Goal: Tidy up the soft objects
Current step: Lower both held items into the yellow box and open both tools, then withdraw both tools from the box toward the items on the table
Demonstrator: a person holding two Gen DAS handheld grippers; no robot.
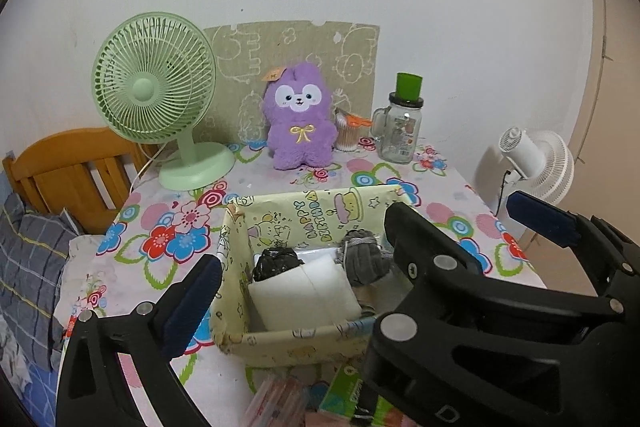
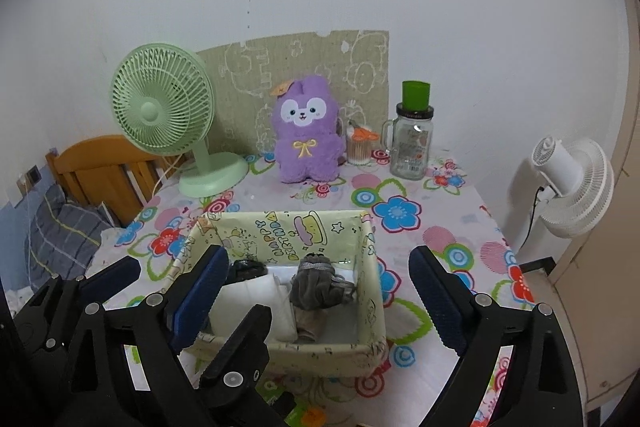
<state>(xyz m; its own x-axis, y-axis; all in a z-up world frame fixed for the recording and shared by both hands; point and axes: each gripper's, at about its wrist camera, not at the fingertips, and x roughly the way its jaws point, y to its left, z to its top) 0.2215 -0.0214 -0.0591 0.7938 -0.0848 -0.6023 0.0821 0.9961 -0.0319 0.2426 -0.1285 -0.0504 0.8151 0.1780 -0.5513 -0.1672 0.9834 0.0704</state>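
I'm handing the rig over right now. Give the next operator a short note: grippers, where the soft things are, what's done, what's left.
Left gripper: open, empty, above the box's left side.
Right gripper: open, empty, over the box.
Yellow paper box sits mid-table on the flowered cloth. Inside: grey rolled socks, a black bundle, a white folded cloth.
Done: those three are in the box.
Left: the purple plush toy stands at the back, between the green fan and the glass jar; probably the next soft thing to move.
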